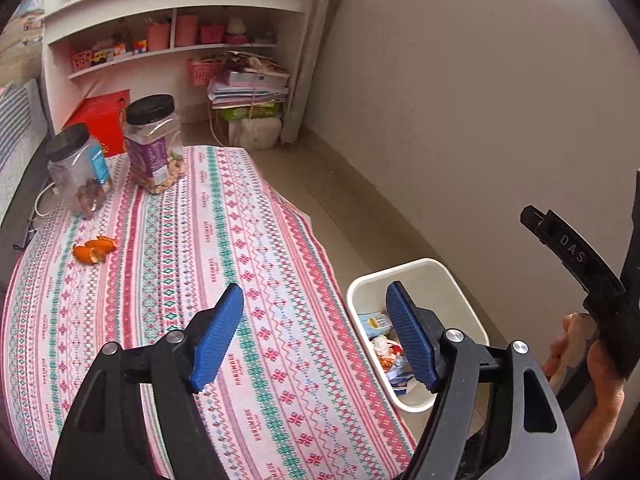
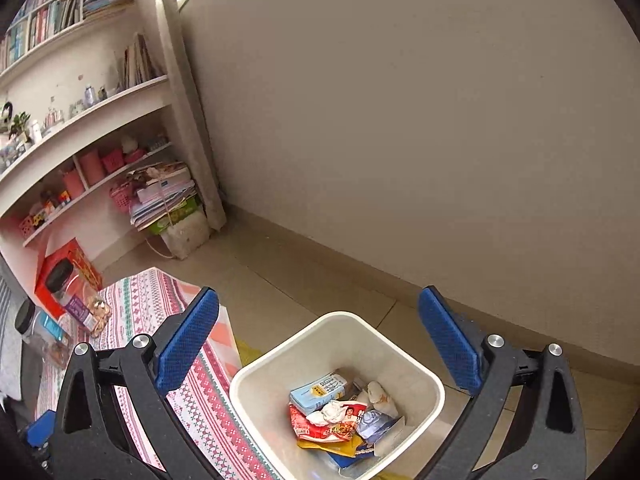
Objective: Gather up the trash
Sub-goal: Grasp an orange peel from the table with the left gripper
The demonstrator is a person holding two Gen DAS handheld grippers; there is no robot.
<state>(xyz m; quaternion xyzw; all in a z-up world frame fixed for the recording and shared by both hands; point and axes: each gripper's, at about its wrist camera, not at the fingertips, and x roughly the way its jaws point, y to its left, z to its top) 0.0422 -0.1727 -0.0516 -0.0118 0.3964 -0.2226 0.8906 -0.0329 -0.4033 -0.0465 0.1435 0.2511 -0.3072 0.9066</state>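
Observation:
A white square bin (image 2: 400, 354) stands on the floor beside the table and holds several wrappers and cartons (image 2: 340, 412); it also shows in the left wrist view (image 1: 460, 288). My right gripper (image 2: 320, 334) is open and empty, above the bin. My left gripper (image 1: 316, 336) is open and empty over the table's right edge. Orange peel (image 1: 94, 250) lies on the patterned tablecloth (image 1: 224, 240), far left of the left gripper. The right gripper's handle and the hand (image 1: 584, 320) show at the right of the left wrist view.
Two black-lidded clear jars (image 1: 154, 144) (image 1: 78, 170) stand at the table's far end. A red box (image 1: 100, 120) and a stack of books (image 1: 250, 88) sit by the white shelves (image 1: 180, 12). A wall runs along the right.

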